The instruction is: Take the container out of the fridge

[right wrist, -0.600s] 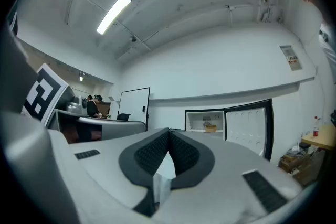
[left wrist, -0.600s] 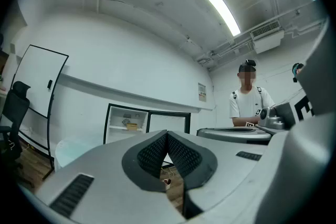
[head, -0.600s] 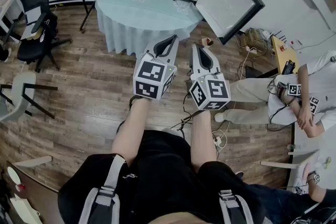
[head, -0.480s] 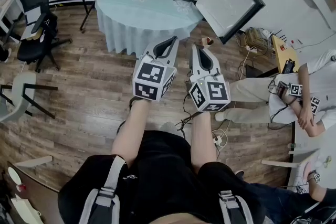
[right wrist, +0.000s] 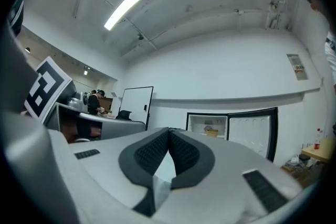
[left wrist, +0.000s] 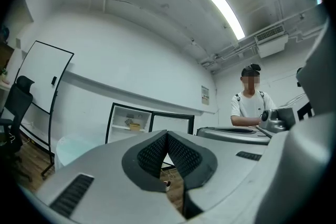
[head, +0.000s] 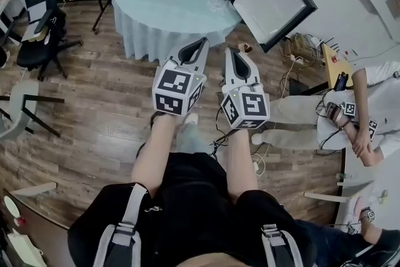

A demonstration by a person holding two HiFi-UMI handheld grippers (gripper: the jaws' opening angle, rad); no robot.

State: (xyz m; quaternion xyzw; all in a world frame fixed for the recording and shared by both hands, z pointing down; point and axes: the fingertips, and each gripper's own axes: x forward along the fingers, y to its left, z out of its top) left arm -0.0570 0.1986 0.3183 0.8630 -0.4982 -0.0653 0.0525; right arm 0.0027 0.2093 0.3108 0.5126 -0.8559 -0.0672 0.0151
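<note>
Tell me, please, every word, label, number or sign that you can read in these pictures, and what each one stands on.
No text can be read in any view.
Small white wall notice: printed, but too small and blurred to read.
Black-and-white square markers on the left tool and the right tool: coded patterns, with no letters or numbers.

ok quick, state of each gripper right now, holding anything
Left gripper: closed, jaws together at the tips, holding nothing.
Right gripper: closed, jaws together at the tips, holding nothing.
</note>
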